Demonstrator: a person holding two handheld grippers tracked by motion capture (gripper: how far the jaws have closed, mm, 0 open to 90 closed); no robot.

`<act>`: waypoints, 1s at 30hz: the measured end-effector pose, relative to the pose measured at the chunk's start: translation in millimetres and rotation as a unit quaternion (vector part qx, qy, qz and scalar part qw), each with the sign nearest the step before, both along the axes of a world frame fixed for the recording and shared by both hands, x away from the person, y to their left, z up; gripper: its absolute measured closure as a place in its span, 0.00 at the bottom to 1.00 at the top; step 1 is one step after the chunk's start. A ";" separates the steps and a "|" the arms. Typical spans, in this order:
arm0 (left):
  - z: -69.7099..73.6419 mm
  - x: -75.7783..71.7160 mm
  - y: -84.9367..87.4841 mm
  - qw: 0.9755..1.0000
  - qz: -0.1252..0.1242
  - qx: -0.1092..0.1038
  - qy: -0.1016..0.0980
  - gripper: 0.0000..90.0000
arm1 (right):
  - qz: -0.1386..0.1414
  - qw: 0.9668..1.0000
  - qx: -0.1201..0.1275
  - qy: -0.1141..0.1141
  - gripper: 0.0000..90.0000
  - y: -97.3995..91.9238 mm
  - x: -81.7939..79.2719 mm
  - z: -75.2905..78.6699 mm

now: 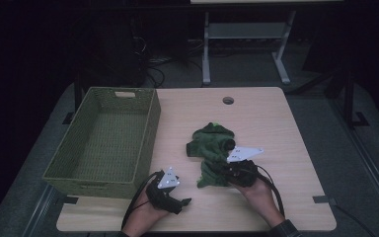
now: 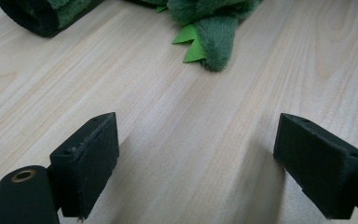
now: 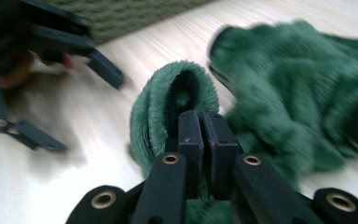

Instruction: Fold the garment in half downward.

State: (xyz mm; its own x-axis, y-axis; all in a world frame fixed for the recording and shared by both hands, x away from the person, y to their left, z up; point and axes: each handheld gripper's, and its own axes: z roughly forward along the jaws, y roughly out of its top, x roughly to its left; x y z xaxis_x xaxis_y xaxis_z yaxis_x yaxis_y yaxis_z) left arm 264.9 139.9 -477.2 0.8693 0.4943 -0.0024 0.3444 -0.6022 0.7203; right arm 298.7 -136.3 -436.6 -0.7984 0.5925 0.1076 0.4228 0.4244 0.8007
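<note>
Right tongs pinched a fold of the green plush garment; the basket lay at nine o'clock, nearer the wide-open left tongs.

Your high view is dim, with a black background. Your right gripper view smears with motion blur; your left gripper view stays bright and sharp.

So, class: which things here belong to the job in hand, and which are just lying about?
In the job:
- green plush garment
- right gripper, clamped on a fold of it
- left gripper, open, beside it
- woven basket, possibly where it goes

Lying about:
- table's cable hole
- stand behind the table
</note>
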 end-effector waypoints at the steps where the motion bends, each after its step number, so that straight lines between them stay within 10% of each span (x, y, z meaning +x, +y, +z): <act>1: 0.3 0.6 0.4 1.000 -0.003 0.003 -0.004 0.15 | -0.007 1.000 -0.005 0.006 0.95 -1.7 1.8 -1.6; 15: -0.1 0.1 -0.4 1.000 0.001 -0.001 0.000 0.15 | -0.051 0.998 -0.008 -0.019 0.91 -35.3 2.2 16.8; 30: 0.2 0.7 -0.7 1.000 0.000 0.001 0.000 0.15 | -0.011 1.000 -0.008 -0.024 1.00 5.4 26.2 32.8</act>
State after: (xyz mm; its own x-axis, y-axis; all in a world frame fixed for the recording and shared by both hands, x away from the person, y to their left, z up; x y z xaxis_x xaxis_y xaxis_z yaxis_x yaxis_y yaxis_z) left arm 265.6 139.1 -477.0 0.8688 0.4951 -0.0015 0.3451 -0.6033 0.7190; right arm 324.9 -130.9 -403.9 -0.7887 0.6118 0.0601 0.3941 0.4282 0.8132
